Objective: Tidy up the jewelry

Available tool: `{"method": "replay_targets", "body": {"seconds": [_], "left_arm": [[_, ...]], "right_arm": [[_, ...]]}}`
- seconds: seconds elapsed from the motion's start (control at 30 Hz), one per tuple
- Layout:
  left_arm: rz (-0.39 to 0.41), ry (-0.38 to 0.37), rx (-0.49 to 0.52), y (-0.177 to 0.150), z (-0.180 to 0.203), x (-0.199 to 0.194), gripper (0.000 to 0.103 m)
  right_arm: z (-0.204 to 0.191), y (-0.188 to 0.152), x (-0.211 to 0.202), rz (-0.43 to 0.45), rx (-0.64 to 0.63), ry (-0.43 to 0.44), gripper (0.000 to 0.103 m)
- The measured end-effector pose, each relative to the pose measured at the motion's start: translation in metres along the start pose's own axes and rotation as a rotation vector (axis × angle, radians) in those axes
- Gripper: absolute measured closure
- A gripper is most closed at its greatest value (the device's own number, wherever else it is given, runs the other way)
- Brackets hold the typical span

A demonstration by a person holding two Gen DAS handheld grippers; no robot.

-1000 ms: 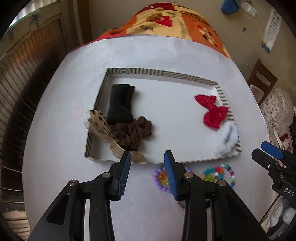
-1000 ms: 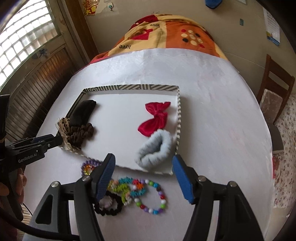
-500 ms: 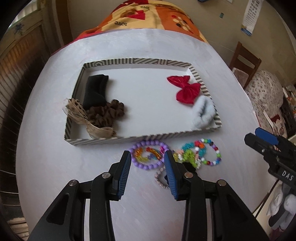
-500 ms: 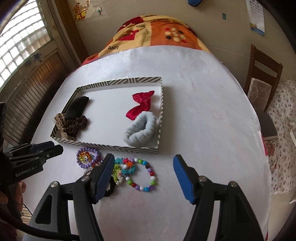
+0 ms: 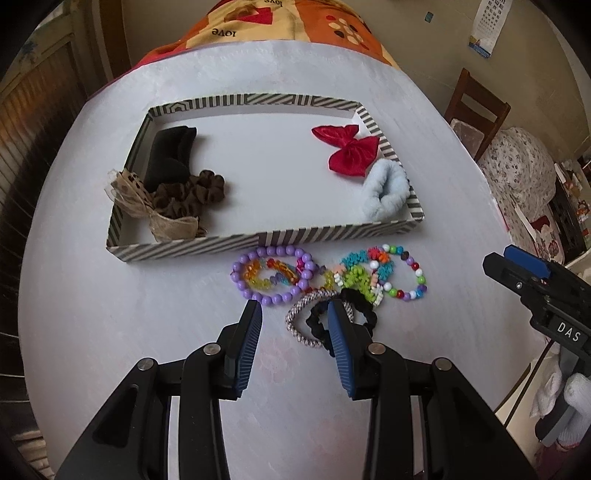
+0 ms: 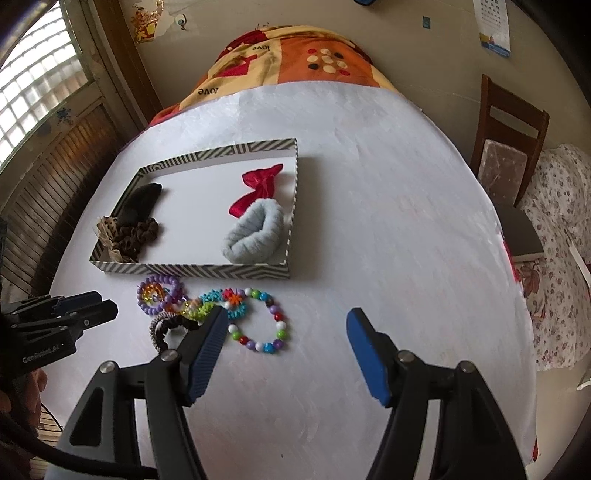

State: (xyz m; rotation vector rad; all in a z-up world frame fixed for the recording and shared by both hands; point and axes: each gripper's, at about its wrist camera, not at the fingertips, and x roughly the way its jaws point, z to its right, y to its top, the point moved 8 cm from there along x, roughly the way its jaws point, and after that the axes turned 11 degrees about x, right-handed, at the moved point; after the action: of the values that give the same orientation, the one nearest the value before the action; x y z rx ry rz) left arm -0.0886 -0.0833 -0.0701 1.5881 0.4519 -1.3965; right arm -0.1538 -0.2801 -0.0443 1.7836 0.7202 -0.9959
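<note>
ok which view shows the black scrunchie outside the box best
The left wrist view: the black scrunchie lies near the centre, though the left gripper covers part of it. In the right wrist view only a sliver shows behind a finger of the right gripper.

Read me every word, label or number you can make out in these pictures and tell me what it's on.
"love", upside down: on the orange patterned cloth beyond the white table.
"DAS": white label on the right hand-held gripper.
"GenRobot.AI": body of the left hand-held gripper, small but legible.
Wall calendar: its numbers are too small to read.
</note>
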Motion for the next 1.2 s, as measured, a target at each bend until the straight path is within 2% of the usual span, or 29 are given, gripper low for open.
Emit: {"method": "replay_targets", "body": {"seconds": [0.47,0.63,0.87,1.0,1.13,1.2], "left_arm": [[-0.046,-0.008,-0.024,-0.015,-0.004,0.014,0.075],[-0.07,-0.074,-0.068,-0.021,-0.009,0.017,0.075],[-0.103,-0.076,-0.101,-0.033,-0.023,0.023,0.075],[-0.114,-0.092,-0.128,-0.036,-0.027,0.028,0.075],[-0.104,-0.108,-0.098,-0.031,-0.016,0.028,0.075],[-0.1,-0.104,-0.076,-0.028,-0.011,0.028,0.075]], "right_arm": [[0.003,-0.013,0.016,-0.051,-0.01,-0.01,0.033],[0.003,-0.013,0.02,-0.061,-0.015,-0.016,0.033],[0.005,-0.017,0.029,-0.087,-0.022,-0.01,0.033],[0.003,-0.021,0.038,-0.107,-0.032,-0.001,0.033],[-0.004,-0.023,0.042,-0.115,-0.054,0.021,0.033],[-0.014,-0.025,0.04,-0.115,-0.066,0.072,0.034]]}}
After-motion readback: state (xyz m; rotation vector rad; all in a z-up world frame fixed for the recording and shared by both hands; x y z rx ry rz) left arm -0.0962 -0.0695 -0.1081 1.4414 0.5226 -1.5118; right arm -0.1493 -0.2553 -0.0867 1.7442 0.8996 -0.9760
